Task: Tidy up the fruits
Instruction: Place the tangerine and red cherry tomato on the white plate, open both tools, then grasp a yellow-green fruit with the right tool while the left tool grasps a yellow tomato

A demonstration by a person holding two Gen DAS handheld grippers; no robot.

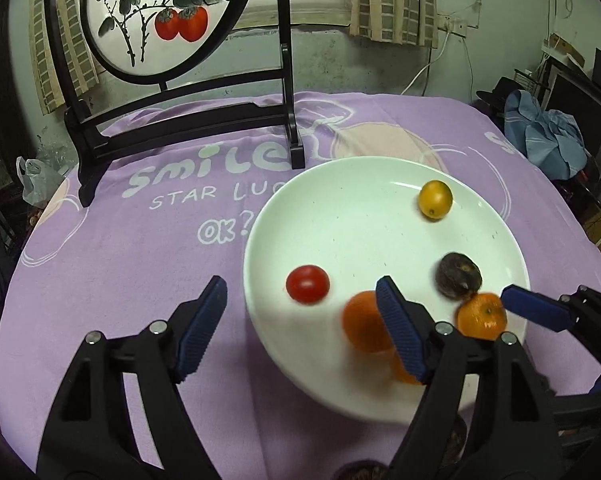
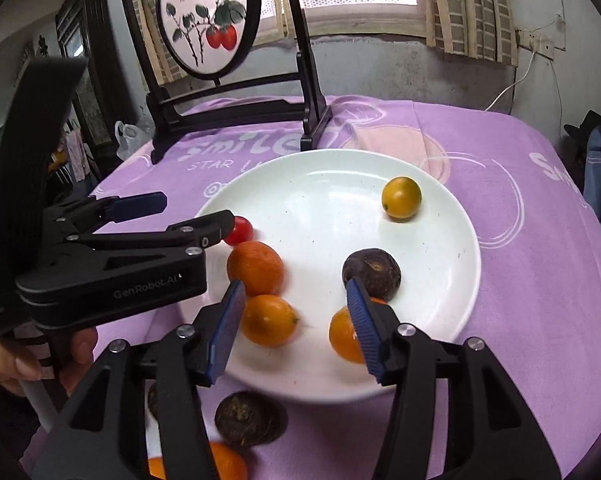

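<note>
Orange and dark fruits (image 2: 247, 420) left on the purple surface (image 2: 500, 280) lie at six o'clock beneath your right tongs (image 2: 296, 330), whose jaws, like the left tongs' (image 1: 300, 328), stand wide and empty.

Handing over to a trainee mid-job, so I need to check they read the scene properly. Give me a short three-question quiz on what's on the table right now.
1. True or false: the yellow fruit lies on the white plate.
2. In the right wrist view, what lies on the purple cloth just off the plate's near rim?
A. a dark round fruit
B. a red tomato
C. a banana
3. Is the right claw gripping anything?

Key
1. True.
2. A.
3. No: it stands open.
</note>
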